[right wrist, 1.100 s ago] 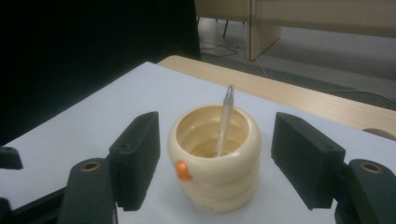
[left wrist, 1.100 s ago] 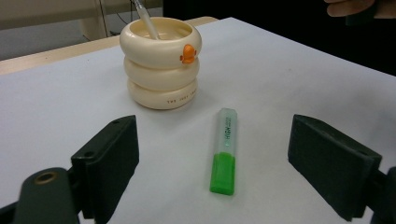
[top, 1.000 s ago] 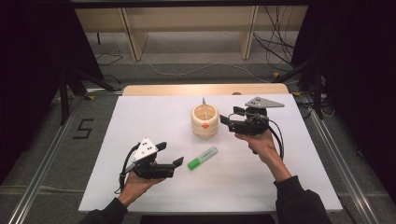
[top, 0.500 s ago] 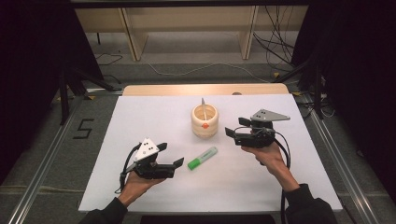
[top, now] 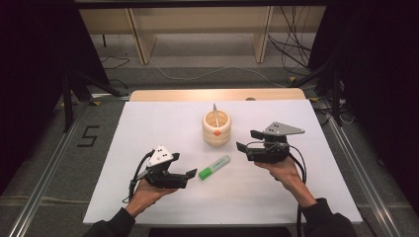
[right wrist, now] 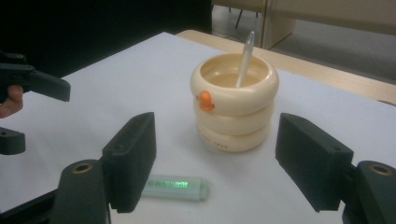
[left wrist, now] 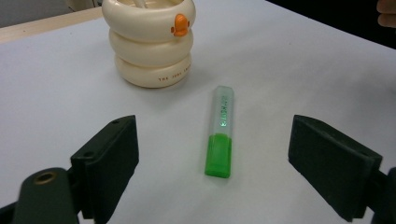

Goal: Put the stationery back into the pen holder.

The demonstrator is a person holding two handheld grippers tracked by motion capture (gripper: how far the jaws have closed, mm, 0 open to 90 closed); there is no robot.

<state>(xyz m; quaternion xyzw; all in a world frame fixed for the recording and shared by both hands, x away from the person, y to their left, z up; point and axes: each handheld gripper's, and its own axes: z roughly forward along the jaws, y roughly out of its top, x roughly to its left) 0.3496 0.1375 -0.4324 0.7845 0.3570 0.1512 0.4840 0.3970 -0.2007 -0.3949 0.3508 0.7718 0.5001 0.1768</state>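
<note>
Your left gripper (top: 185, 174) hovers wide open and empty just short of the green highlighter (top: 214, 167), which lies flat on the white table (top: 148, 123) in front of the cream pen holder (top: 216, 128). Your right gripper (top: 245, 141) is open and empty too. Next, I'd judge, you straddle the barrel and close.

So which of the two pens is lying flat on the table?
The green highlighter, lying between the two grippers. The white pen stands upright inside the cream ring-shaped holder.
</note>
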